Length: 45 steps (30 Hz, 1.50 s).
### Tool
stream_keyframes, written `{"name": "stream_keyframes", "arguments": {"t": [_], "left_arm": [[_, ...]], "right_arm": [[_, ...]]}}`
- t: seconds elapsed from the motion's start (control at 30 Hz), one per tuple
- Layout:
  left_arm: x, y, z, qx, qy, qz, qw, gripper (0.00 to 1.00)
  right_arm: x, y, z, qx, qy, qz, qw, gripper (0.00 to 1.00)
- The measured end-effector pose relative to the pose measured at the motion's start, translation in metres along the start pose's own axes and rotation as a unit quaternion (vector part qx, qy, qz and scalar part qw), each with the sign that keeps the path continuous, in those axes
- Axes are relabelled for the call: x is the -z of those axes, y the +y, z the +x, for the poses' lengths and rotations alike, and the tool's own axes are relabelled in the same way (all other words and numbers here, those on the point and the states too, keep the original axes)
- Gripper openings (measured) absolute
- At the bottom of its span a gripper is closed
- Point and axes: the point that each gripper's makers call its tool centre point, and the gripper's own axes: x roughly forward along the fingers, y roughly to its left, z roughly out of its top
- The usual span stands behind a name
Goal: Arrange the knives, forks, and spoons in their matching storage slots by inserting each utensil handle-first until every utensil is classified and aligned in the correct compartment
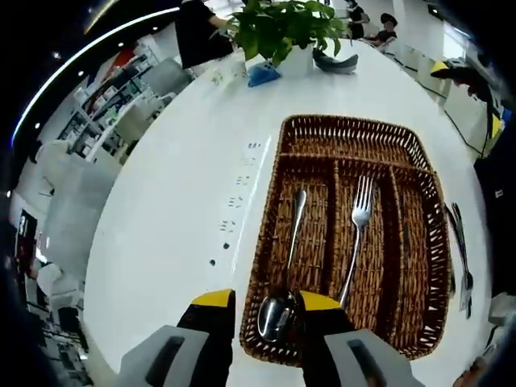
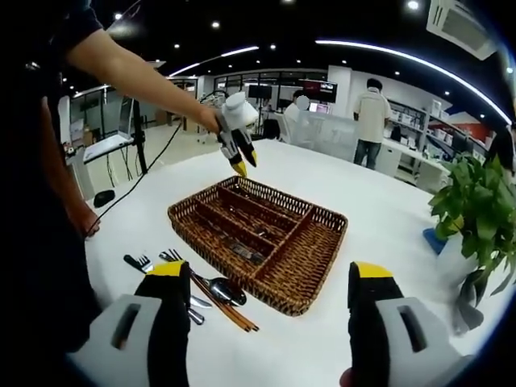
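Observation:
A brown wicker tray (image 1: 268,201) with long compartments lies on the white table. A spoon (image 1: 289,254) rests in its left compartment and a fork (image 1: 359,226) in the one beside it. My left gripper (image 1: 267,300) is open over the tray's near end, its yellow-tipped jaws on either side of the spoon's bowl. From the right gripper view, the left gripper (image 2: 244,164) hovers above the far end of the tray (image 2: 316,270). My right gripper (image 2: 270,278) is wide open and empty, short of the tray. Loose forks, spoons and chopsticks (image 2: 211,292) lie beside the tray.
A potted plant (image 2: 476,205) and a small blue object (image 2: 436,240) stand at the table's end. Socket plates (image 1: 242,179) are set into the table beside the tray. A person's arm (image 2: 133,72) holds the left gripper. People stand at counters behind.

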Motion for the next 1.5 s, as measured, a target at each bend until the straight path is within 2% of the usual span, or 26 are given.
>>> {"name": "stream_keyframes", "arguments": {"t": [0.07,0.17,0.27,0.33,0.43,0.5,0.7,0.77,0.83,0.9,0.93,0.97,1.03,1.17,1.2,1.23,1.3,1.33,1.4,1.5], "left_arm": [[-0.009,-0.002,-0.011,-0.014,-0.022,-0.018,0.9995,0.37],[-0.022,-0.015,-0.027,-0.014,-0.057,-0.057,0.9967,0.46],[-0.023,-0.027,-0.039,-0.017,-0.067,-0.066,0.9955,0.51],[-0.022,-0.038,-0.045,-0.018,-0.074,-0.087,0.9933,0.54],[-0.020,-0.058,-0.053,-0.017,-0.083,-0.120,0.9892,0.63],[-0.020,-0.066,-0.059,-0.030,-0.090,-0.131,0.9869,0.72],[-0.041,-0.094,-0.080,-0.042,-0.174,-0.182,0.9669,0.86],[-0.041,-0.105,-0.085,-0.057,-0.179,-0.193,0.9630,0.91],[-0.041,-0.124,-0.086,-0.055,-0.174,-0.180,0.9665,0.95],[-0.041,-0.139,-0.088,-0.056,-0.179,-0.185,0.9646,0.99],[-0.041,-0.144,-0.091,-0.056,-0.185,-0.192,0.9620,1.00],[-0.045,-0.151,-0.094,-0.055,-0.205,-0.208,0.9547,1.00],[-0.047,-0.162,-0.101,-0.056,-0.223,-0.228,0.9460,1.00],[-0.050,-0.176,-0.118,-0.077,-0.256,-0.239,0.9334,1.00],[-0.052,-0.181,-0.123,-0.077,-0.266,-0.249,0.9281,1.00],[-0.052,-0.184,-0.126,-0.079,-0.265,-0.251,0.9275,1.00],[-0.050,-0.186,-0.134,-0.103,-0.268,-0.250,0.9248,1.00],[-0.049,-0.189,-0.141,-0.116,-0.272,-0.245,0.9232,1.00],[-0.051,-0.199,-0.154,-0.122,-0.287,-0.242,0.9187,1.00],[-0.046,-0.208,-0.173,-0.150,-0.309,-0.246,0.9062,1.00]], "right_arm": [[0.000,0.002,-0.001,-0.003,-0.003,0.002,1.0000,0.84],[0.002,0.005,-0.004,-0.009,-0.008,0.008,0.9999,0.86],[0.002,0.007,-0.007,-0.016,-0.012,0.011,0.9997,0.88],[0.002,0.008,-0.010,-0.019,-0.017,0.014,0.9996,0.89],[0.004,0.008,-0.013,-0.025,-0.023,0.020,0.9992,0.91],[0.006,0.009,-0.013,-0.031,-0.022,0.028,0.9989,0.94],[0.009,0.012,-0.017,-0.039,-0.025,0.029,0.9985,0.99],[0.009,0.013,-0.019,-0.045,-0.027,0.030,0.9982,0.99],[0.007,0.014,-0.021,-0.045,-0.028,0.026,0.9983,0.99],[0.004,0.016,-0.022,-0.046,-0.031,0.020,0.9983,0.99],[0.002,0.016,-0.023,-0.046,-0.032,0.017,0.9983,0.99],[0.001,0.016,-0.024,-0.043,-0.034,0.014,0.9984,0.99],[0.001,0.017,-0.026,-0.041,-0.036,0.013,0.9984,0.99],[0.006,0.020,-0.029,-0.041,-0.030,0.013,0.9986,0.99],[0.007,0.020,-0.029,-0.040,-0.029,0.012,0.9987,0.99],[0.008,0.019,-0.029,-0.040,-0.027,0.012,0.9988,0.99],[0.008,0.019,-0.030,-0.038,-0.026,0.011,0.9989,0.99],[0.008,0.017,-0.032,-0.035,-0.026,0.009,0.9990,0.99],[0.004,0.015,-0.035,-0.031,-0.032,0.009,0.9990,0.99],[0.003,0.011,-0.039,-0.023,-0.035,0.006,0.9991,0.99]]}}
